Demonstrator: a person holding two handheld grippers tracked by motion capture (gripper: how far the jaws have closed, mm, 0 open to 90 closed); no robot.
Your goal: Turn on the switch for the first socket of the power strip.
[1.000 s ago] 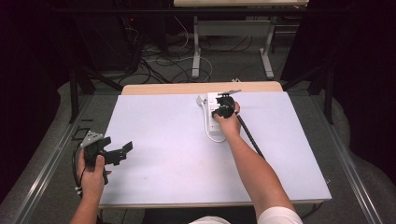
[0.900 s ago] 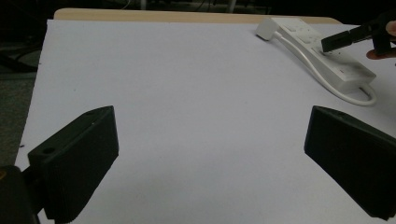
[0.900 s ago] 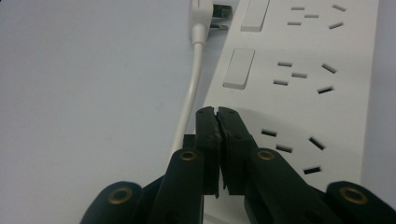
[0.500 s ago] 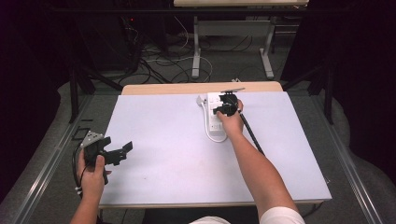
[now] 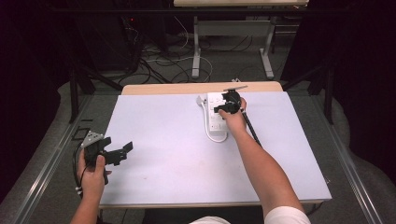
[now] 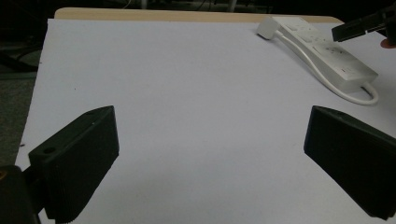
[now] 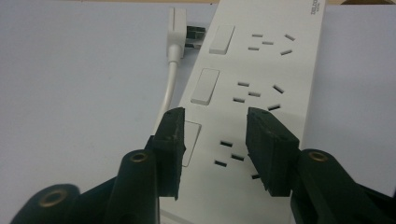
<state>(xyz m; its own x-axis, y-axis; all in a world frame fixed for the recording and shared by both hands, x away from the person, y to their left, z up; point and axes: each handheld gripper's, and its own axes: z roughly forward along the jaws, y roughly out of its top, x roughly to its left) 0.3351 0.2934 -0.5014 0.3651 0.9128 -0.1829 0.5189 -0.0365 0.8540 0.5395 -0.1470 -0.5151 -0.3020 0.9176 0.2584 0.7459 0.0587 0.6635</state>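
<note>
Strip [image 5: 215, 115] is laid at the table's [image 5: 154, 186] far edge, long axis running away from the person, directly under the right gripper [image 7: 215, 135], whose jaws, just opened, are parted over its sockets with nothing held; left gripper [image 5: 119, 152] is held wide open, well apart.

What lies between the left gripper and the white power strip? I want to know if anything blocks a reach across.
Nothing: from the left gripper to the power strip the white table top is bare, seen in the high view.
</note>
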